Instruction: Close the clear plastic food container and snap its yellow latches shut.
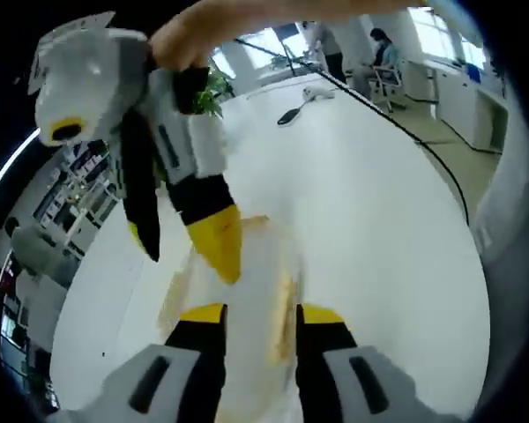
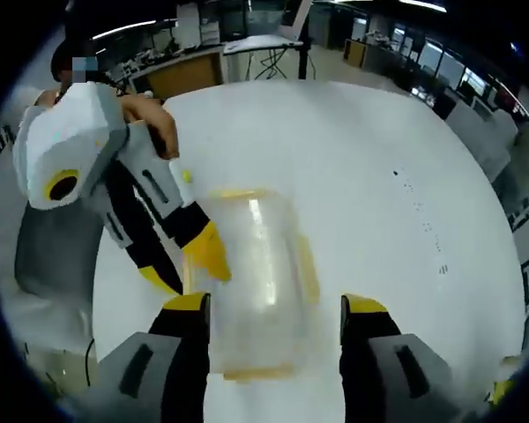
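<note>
Yellow tips of the left claw (image 1: 263,315) come in from the left of the right gripper view and meet the left long side of the clear plastic food container (image 2: 251,264). One tip rests against the edge where a side latch should sit, the other hangs just outside it. In the left gripper view the same jaws stand apart with the blurred container wall and a yellowish strip between them. I cannot tell whether they touch it. My reading is that this claw is placed to fold that side's latch down, or to steady the box from that side.

The container lies flat on the white desk (image 2: 379,159), near the person. Its lid seems to be on, though glare hides whether it is fully seated. A yellow latch (image 2: 307,264) runs along its right long side, and another (image 2: 247,374) lies at the near end. Neither can be read as snapped or loose.

The right claw (image 2: 275,306) is spread wide, its jaws to either side of the container's near end and gripping nothing. That stance likely keeps the box from sliding while the other side is pressed. In the left gripper view a hand (image 1: 203,31) holds it from above, one tip lowered onto the container's top.
</note>
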A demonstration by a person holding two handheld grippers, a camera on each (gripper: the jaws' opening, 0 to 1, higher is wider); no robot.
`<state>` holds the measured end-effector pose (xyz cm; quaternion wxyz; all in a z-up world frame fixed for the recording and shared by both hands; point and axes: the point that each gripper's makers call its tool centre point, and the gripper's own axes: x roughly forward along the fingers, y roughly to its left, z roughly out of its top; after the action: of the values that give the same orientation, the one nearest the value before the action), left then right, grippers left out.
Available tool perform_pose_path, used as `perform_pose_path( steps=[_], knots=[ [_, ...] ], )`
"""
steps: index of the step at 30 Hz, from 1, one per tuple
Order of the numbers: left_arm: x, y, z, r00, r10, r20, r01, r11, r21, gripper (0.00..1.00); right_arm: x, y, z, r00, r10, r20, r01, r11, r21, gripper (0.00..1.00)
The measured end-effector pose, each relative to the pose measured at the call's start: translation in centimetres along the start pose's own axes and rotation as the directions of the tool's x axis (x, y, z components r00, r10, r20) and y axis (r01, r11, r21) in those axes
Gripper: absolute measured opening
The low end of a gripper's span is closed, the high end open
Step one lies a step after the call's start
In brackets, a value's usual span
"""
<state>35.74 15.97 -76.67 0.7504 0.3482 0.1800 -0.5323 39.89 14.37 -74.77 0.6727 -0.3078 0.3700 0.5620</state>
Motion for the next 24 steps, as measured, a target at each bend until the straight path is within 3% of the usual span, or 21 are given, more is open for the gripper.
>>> perform_pose_path(
  steps=[5, 8, 11, 18, 21, 24],
  knots=[
    [-0.8, 2.1, -0.8, 0.999, 0.014, -0.029, -0.013, 1.000, 0.010, 0.42, -1.2, 1.1, -1.5, 1.000, -0.017, 0.015, 0.017, 1.000, 0.005, 0.58],
    [-1.3, 3.6, -1.8, 0.996, 0.032, -0.079, -0.032, 0.999, 0.005, 0.65, -1.2, 1.5, -2.4, 0.999, -0.027, 0.019, 0.027, 1.000, 0.001, 0.63],
    [-1.6, 4.3, -2.1, 0.998, 0.015, -0.067, -0.017, 0.999, -0.028, 0.82, -0.8, 1.8, -3.6, 1.000, -0.026, 0.014, 0.026, 0.999, 0.020, 0.68],
    [-1.1, 4.8, -4.1, 0.995, -0.008, -0.098, 0.003, 0.998, -0.060, 0.99, 0.5, 1.6, -5.1, 0.998, -0.055, 0.017, 0.055, 0.998, 0.038, 0.85],
    [-0.4, 4.4, -5.5, 0.993, -0.022, -0.119, 0.011, 0.996, -0.093, 0.99, 1.2, 1.4, -5.2, 0.996, -0.073, 0.043, 0.072, 0.997, 0.036, 0.93],
    [0.3, 4.5, -6.4, 0.992, -0.017, -0.127, 0.000, 0.992, -0.129, 0.99, 1.9, 1.2, -5.3, 0.995, -0.081, 0.050, 0.079, 0.996, 0.037, 0.94]
  ],
)
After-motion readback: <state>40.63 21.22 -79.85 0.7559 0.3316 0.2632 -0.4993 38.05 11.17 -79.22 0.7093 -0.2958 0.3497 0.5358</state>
